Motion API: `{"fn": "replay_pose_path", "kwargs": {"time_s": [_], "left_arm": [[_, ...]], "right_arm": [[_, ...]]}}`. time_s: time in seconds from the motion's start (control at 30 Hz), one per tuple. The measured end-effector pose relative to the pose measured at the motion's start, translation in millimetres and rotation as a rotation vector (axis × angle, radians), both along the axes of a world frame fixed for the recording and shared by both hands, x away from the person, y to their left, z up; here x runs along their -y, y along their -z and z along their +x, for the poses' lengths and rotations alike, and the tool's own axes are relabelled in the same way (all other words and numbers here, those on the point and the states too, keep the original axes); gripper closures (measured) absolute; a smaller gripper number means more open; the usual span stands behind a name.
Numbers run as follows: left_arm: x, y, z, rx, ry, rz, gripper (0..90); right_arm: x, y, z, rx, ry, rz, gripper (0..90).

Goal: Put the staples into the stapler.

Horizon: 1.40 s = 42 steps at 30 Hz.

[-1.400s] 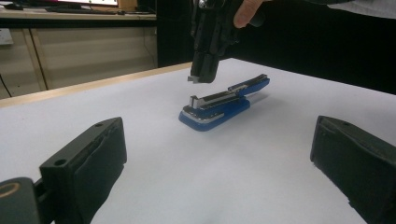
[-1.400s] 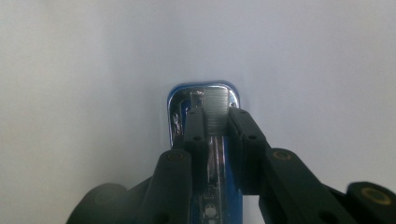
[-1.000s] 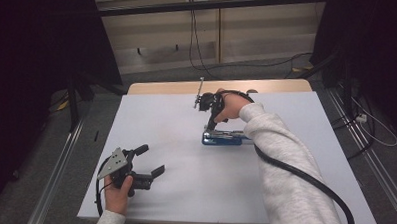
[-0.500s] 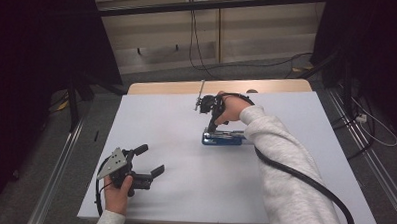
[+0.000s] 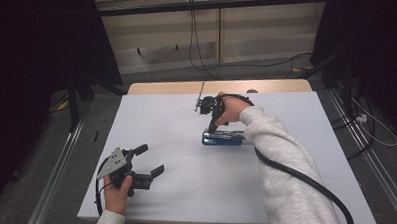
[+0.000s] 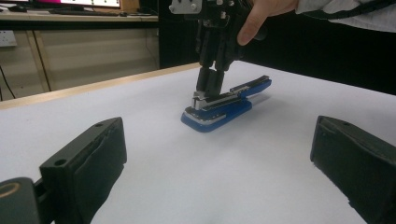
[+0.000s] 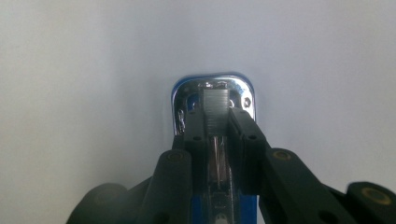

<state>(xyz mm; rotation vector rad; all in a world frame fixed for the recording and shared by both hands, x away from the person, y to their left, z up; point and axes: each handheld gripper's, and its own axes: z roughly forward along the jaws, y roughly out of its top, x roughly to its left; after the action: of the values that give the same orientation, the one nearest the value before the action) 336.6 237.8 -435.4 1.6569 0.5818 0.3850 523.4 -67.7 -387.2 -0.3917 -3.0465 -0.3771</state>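
Note:
A blue stapler (image 5: 225,138) with a silver metal top lies on the white table (image 5: 176,126), right of the middle. My right gripper (image 5: 212,129) points straight down on its left end. In the right gripper view the two black jaws (image 7: 217,125) are shut on the narrow metal staple rail of the stapler (image 7: 214,94). The left gripper view shows the stapler (image 6: 219,114) with its upper arm lifted a little and the right gripper (image 6: 208,91) clamped on its near end. My left gripper (image 5: 151,160) stands open near the table's front left corner, with nothing between its jaws (image 6: 219,156).
A wooden strip (image 5: 177,86) runs along the table's far edge. Cables (image 5: 203,57) lie on the floor behind it. Metal rails (image 5: 59,162) flank the table on both sides. A black cable (image 5: 304,180) trails over the person's right sleeve.

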Motion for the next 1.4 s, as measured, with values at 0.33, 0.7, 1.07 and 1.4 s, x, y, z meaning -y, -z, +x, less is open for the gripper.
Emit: {"fn": "replay_pose_path", "kwargs": {"time_s": [0.33,0.7,1.07,1.4], "left_arm": [[0.0,0.1,0.2,0.004,-0.001,0.001,3.6],[0.3,0.3,0.2,-0.001,0.003,0.004,3.6],[0.9,0.6,0.0,-0.004,0.001,0.0,3.6],[0.9,0.7,0.3,-0.005,0.0,0.0,3.6]], "right_arm": [[-0.3,1.7,-0.1,-0.004,-0.004,-0.001,78.7],[-0.2,2.6,0.3,-0.007,-0.005,-0.001,78.5],[-0.5,3.9,0.6,-0.008,-0.005,-0.005,78.2],[-0.8,4.4,0.5,-0.007,-0.006,-0.006,77.0]]}}
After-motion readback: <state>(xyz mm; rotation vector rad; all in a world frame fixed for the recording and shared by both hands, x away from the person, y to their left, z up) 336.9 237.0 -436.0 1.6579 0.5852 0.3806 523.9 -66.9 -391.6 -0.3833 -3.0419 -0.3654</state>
